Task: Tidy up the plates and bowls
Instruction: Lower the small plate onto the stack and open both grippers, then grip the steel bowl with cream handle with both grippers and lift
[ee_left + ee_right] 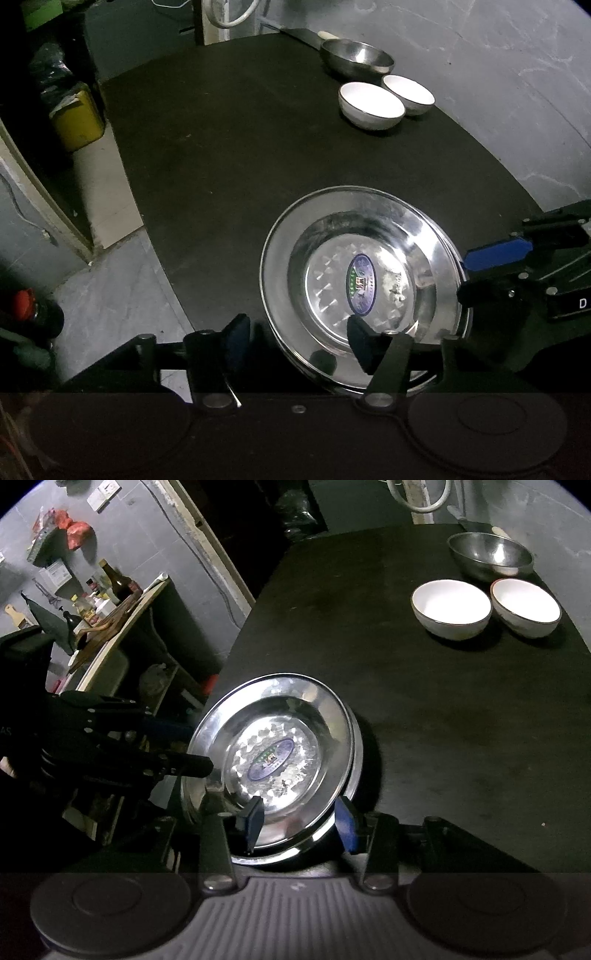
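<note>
A stack of shiny steel plates (362, 288) (273, 760) with an oval sticker in the middle lies on the black table (221, 147) at its near left corner. My left gripper (300, 345) is open and straddles the stack's near rim, one pad outside it and one over the plate's well. From the other side, my right gripper (300, 821) straddles the rim the same way, open, pads not pressing. Each gripper shows in the other's view: the right gripper (469, 275) and the left gripper (195, 747). Two white bowls (371, 105) (408, 94) and a steel bowl (356, 59) stand at the far right.
A flat utensil with a pale handle (314, 37) lies behind the steel bowl. A yellow container (77, 118) stands on the floor left of the table. A cluttered shelf with bottles (103, 590) lies beyond the table's left edge.
</note>
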